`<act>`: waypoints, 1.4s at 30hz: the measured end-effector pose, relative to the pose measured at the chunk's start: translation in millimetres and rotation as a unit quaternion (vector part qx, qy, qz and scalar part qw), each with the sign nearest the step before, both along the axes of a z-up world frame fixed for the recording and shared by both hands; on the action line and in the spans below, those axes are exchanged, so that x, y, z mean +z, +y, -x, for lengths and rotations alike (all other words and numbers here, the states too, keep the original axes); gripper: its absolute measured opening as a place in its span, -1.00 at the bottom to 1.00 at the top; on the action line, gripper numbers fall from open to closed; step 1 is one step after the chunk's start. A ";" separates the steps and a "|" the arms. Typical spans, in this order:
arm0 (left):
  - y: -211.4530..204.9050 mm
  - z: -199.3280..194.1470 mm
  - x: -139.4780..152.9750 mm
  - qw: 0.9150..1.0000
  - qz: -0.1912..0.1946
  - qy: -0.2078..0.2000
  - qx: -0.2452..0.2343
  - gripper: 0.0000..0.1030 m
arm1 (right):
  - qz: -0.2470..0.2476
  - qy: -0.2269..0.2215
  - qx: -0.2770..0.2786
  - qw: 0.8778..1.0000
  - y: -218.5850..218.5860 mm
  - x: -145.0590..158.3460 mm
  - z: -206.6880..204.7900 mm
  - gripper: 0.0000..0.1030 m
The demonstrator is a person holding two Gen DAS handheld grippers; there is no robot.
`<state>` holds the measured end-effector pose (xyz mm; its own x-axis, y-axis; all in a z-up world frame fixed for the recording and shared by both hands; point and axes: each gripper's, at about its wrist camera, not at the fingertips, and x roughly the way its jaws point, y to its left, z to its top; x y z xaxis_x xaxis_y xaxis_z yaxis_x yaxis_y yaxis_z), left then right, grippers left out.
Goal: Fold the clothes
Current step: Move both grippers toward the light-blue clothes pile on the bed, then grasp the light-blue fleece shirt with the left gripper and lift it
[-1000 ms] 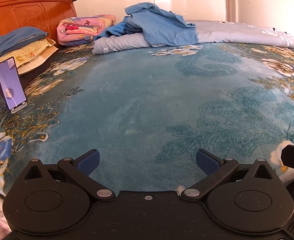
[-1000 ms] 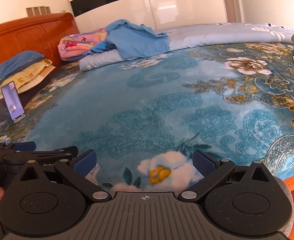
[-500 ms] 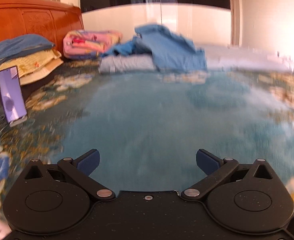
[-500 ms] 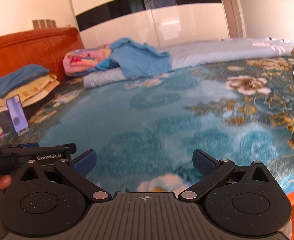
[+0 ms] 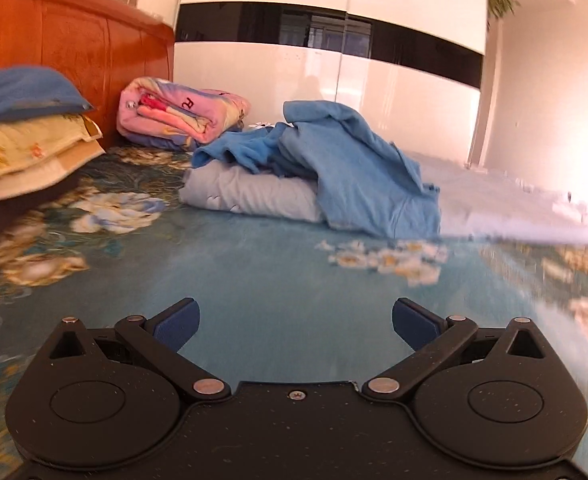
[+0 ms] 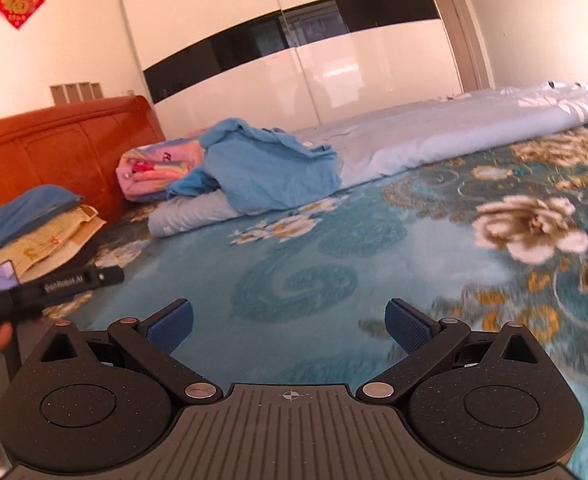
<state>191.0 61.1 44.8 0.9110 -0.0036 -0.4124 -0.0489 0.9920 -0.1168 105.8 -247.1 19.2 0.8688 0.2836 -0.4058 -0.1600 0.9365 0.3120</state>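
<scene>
Presently, both tools were found empty. The left gripper (image 5: 296, 320) had its jaws spread wide over bare bedspread (image 5: 277, 272), holding nothing; the right gripper (image 6: 289, 322) stood equally wide and equally unloaded.

The task's item, a crumpled blue garment (image 5: 354, 168), lay at roughly twelve o'clock in the left wrist view, heaped on the end of a rolled pale grey quilt (image 5: 249, 194) and draping down its front at one o'clock. In the right wrist view the same blue garment (image 6: 265, 172) sat at about eleven o'clock, well apart from either tool.

Handling assessment: the fabric appeared thin, soft and limp, probably light, and likely to sag and bunch when lifted. In my judgement, the exposed lower hem at the drape's bottom edge offered the cleanest pinch point; a second hold at the upper bunched edge would let it be spread flat. Care would be needed not to catch the quilt beneath.

Legible marks: a folded pink blanket (image 5: 181, 114) at ten o'clock bore what looked like a letter "R". The left tool's side, seen at nine o'clock in the right view, carried lettering too blurred to confirm. A red wall decoration (image 6: 15, 0) bore a gold character.
</scene>
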 end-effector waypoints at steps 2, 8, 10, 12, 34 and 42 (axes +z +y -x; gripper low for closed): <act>-1.2 -28.9 0.5 1.000 -0.016 0.001 0.001 0.98 | 0.014 -0.001 -0.006 1.000 -1.6 -3.7 -15.5 1.00; -11.1 -135.3 8.5 0.999 -0.019 -0.003 -0.031 0.98 | 0.015 0.003 -0.025 1.000 -18.9 -14.5 -45.6 1.00; -17.1 -172.4 10.6 1.000 -0.023 0.002 -0.008 0.98 | 0.012 0.004 -0.026 1.000 -24.0 -15.8 -53.1 1.00; -25.5 -209.5 9.8 0.999 -0.045 0.004 0.018 0.93 | 0.019 0.016 -0.026 0.999 -27.6 -19.5 -58.7 1.00; -52.2 -370.0 -5.5 0.999 0.013 0.043 0.006 -0.91 | -0.061 0.081 -0.058 0.993 -69.6 -54.1 -79.5 0.94; -62.3 -319.8 33.1 0.996 0.049 -0.016 -0.068 -0.98 | -0.063 0.065 -0.080 0.993 -74.6 -40.2 -65.7 0.94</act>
